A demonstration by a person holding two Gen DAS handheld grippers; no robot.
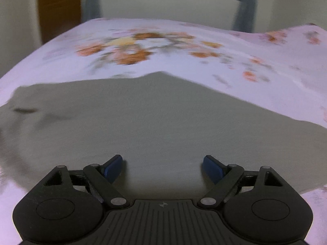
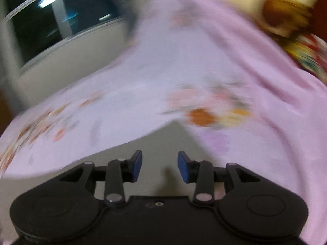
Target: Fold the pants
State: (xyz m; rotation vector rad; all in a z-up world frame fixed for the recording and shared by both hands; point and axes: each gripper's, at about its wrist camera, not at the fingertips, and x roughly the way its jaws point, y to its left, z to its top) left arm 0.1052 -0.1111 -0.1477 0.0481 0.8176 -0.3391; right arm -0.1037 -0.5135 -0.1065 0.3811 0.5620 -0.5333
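Grey-green pants (image 1: 155, 118) lie flat on a pink floral bedsheet (image 1: 184, 47) and fill the lower half of the left wrist view. My left gripper (image 1: 163, 166) hangs open just above the cloth, its blue pads (image 1: 114, 166) wide apart and empty. In the blurred right wrist view a corner of the pants (image 2: 163, 143) shows under my right gripper (image 2: 159, 166), which is open with nothing between its blue pads (image 2: 136, 164). The sheet (image 2: 184, 71) spreads beyond it.
A brown door (image 1: 59, 6) and grey curtains (image 1: 245, 8) stand behind the bed. A dark window (image 2: 51, 14) is at the upper left in the right wrist view. Colourful bedding or a pillow (image 2: 296, 30) lies at the upper right.
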